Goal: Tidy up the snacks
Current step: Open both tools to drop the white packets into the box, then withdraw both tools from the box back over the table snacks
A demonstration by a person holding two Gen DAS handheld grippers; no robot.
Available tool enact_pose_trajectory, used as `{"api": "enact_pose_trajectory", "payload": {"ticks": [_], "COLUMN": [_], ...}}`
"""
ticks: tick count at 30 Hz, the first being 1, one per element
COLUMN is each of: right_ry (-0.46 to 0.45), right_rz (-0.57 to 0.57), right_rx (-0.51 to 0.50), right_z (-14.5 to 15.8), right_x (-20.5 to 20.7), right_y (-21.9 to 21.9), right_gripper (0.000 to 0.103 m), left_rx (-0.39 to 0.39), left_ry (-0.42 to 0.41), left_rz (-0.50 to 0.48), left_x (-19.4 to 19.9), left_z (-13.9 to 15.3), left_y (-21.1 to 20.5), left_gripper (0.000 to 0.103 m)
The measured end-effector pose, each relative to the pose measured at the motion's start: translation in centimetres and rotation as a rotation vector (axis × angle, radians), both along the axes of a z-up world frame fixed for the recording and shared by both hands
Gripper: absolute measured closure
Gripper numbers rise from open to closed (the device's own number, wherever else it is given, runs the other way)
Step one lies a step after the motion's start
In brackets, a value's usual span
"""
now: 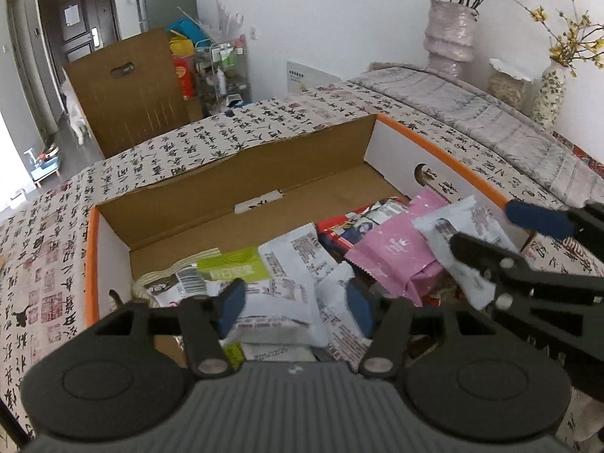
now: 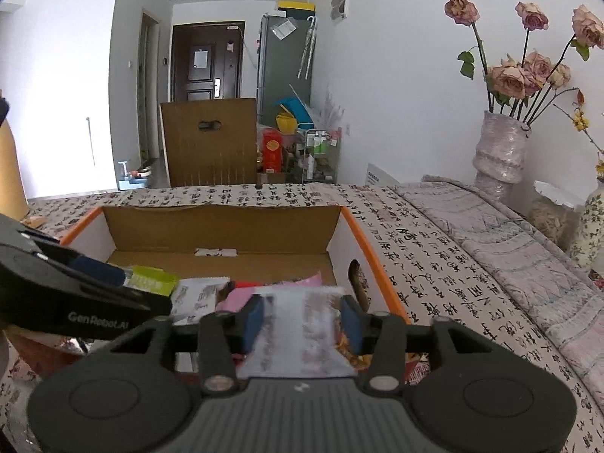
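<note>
Calligraphy-printed cloth [image 1: 158,151] covers the table under our orange-rimmed cardboard box [image 1: 241,173], which sits open with snack packets piled at its near end and its far half showing bare brown floor. Our right gripper [image 2: 302,319] holds a white snack packet [image 2: 298,332] between its blue pads [image 2: 255,319]; in the left wrist view that same packet [image 1: 464,238] hangs over the box's right side, above a pink packet [image 1: 396,249]. Our left gripper [image 1: 294,307] hovers low over the pile with its jaws spread apart, another white packet [image 1: 275,302] lying between the pads; we cannot tell whether they touch it. A green packet [image 1: 230,270] lies just left of it. Beyond the box, a quilted grey runner [image 2: 502,249] crosses the table toward a pale vase of dried roses [image 2: 498,151]. A tall brown carton [image 2: 209,141] stands behind the table.
</note>
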State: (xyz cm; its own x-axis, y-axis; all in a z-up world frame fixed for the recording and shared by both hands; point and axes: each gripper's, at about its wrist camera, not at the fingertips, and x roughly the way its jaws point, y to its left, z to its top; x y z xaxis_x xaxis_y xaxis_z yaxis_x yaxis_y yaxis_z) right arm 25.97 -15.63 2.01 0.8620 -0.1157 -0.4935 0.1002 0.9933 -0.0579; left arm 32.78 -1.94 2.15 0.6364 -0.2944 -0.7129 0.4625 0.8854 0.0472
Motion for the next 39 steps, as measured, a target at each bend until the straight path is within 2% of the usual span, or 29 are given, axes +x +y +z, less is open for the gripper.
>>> {"api": "enact_pose_trajectory", "payload": {"ticks": [1,3,4,6,10,17,24,34,39], "right_ry": [-0.006,-0.009,-0.007,-0.01,-0.015,-0.025,-0.032,-0.03,-0.013], "right_rz": [-0.007,-0.018,-0.023,-0.036,-0.052,-0.079,-0.097,-0.076,-0.066], "right_rx": [-0.005,-0.016,-0.019,-0.028,-0.033,-0.031,-0.031,-0.019,-0.013], "right_z": [0.1,0.2,0.2,0.2,0.6,1.2,1.8,1.9,1.3], "right_x": [-0.2,-0.6,-0.7,-1.2,-2.2,-5.1,-9.3,-14.3,-16.2], "right_y": [0.1,0.1,0.1,0.1,0.0,-0.5,-0.8,0.5,1.0], "right_gripper": [0.031,0.026,0.018,0.007,0.001,0.0,0.0,0.0,0.0], "left_rx": [0.004,0.002,0.001,0.0,-0.006,0.006,0.008,0.018,0.025], "left_ry": [-0.008,-0.009,-0.004,-0.005,-0.016,-0.037,-0.07,-0.092,-0.088], "left_rz": [0.004,0.004,0.007,0.016,0.014,0.0,-0.052,-0.088,-0.09], "left_x": [0.0,0.1,0.2,0.3,0.0,-1.6,-6.0,-12.4,-14.7], "left_z": [0.0,-0.1,-0.1,-0.1,0.3,1.3,2.4,2.3,1.4], "left_y": [0.0,0.1,0.2,0.4,0.7,0.7,1.1,2.2,3.4], "left_gripper": [0.027,0.02,0.018,0.008,0.001,0.0,0.0,0.0,0.0]}}
